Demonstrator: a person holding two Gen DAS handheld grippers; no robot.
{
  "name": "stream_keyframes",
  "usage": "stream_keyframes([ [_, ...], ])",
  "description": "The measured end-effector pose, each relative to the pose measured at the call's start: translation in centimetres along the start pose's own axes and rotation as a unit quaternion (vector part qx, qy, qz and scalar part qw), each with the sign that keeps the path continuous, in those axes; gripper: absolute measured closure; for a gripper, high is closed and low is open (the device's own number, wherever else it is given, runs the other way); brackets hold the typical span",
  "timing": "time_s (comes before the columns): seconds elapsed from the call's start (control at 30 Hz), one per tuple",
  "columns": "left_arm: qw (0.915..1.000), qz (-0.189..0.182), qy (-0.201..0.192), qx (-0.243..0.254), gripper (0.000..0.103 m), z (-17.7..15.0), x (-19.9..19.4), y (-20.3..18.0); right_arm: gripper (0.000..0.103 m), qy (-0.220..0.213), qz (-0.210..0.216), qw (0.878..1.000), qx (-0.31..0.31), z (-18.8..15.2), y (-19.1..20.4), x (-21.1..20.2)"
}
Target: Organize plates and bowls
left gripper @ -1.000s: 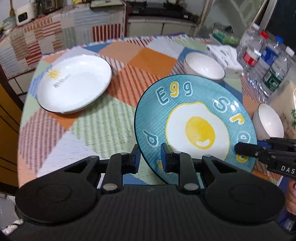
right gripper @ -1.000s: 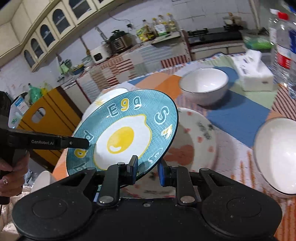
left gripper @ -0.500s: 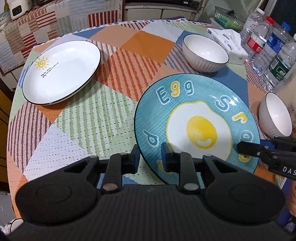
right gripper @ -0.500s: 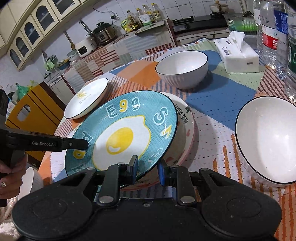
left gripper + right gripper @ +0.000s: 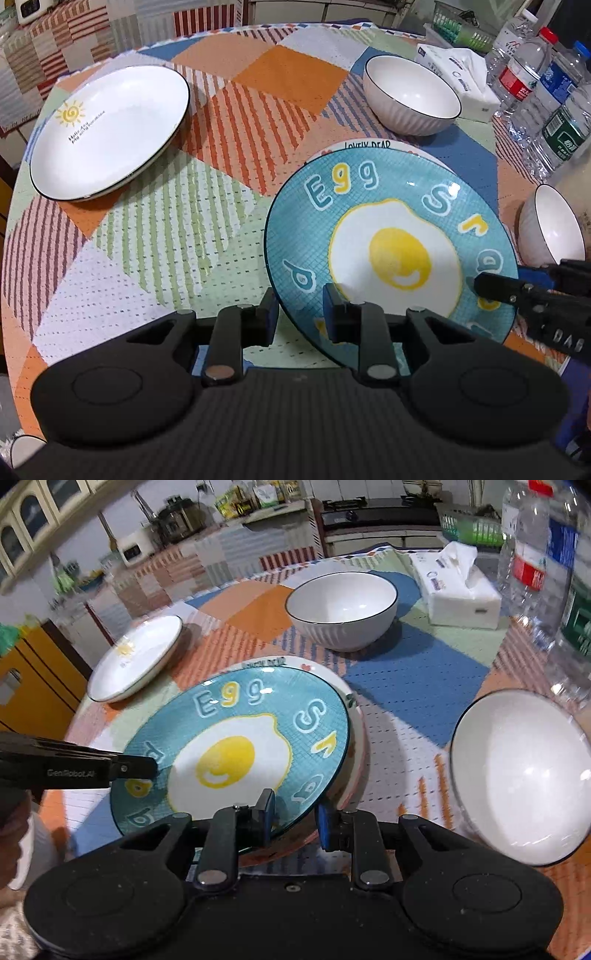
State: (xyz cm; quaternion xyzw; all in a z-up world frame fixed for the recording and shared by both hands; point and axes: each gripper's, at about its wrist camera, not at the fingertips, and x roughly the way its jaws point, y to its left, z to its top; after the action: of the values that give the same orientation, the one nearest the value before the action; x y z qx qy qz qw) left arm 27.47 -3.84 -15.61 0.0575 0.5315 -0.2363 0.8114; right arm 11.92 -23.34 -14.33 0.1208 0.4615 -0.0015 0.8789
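Left wrist view: my left claw [image 5: 298, 309] pinches the near rim of the blue egg plate [image 5: 391, 243], which has come down onto the "Lovely Bear" plate [image 5: 365, 144] mid-counter, so stacking is nearly done.

Right wrist view: my right claw [image 5: 293, 818] grips its other rim; the glossy egg plate [image 5: 236, 746] sits slightly tilted.

round worktop [image 5: 229, 206] under patchwork orange, green, blue cloth. on it: white black-rimmed sun-motif plate [image 5: 110, 129]; two white ribbed bowls [image 5: 412, 99] [image 5: 517, 775]; cream "lovely bear" plate [image 5: 356, 738]; white tissue pack [image 5: 461, 594]; clear plastic water bottles [image 5: 539, 96].
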Motion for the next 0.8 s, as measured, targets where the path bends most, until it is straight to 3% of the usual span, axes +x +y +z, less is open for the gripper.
stream_keyframes([
  [0.13, 0.9999, -0.005, 0.009, -0.011, 0.08, -0.1, 0.5, -0.1, 0.067, 0.01, -0.061, 0.996, -0.061, 0.3, 1.8, 0.4],
  [0.33, 0.9997, -0.001, 0.016, -0.019, 0.08, -0.3, 0.5, -0.5, 0.066, 0.003, -0.117, 0.987, -0.114, -0.4, 2.6, 1.4],
  [0.7, 0.9998, -0.011, -0.009, -0.012, 0.08, -0.4, -4.5, -1.1, 0.064, -0.046, -0.081, 0.99, -0.103, 0.6, 2.0, -2.5],
  [0.8, 0.9997, -0.009, -0.018, -0.011, 0.08, -0.4, -5.9, -1.1, 0.057, -0.065, -0.069, 0.99, -0.108, 1.0, 2.3, -3.9],
])
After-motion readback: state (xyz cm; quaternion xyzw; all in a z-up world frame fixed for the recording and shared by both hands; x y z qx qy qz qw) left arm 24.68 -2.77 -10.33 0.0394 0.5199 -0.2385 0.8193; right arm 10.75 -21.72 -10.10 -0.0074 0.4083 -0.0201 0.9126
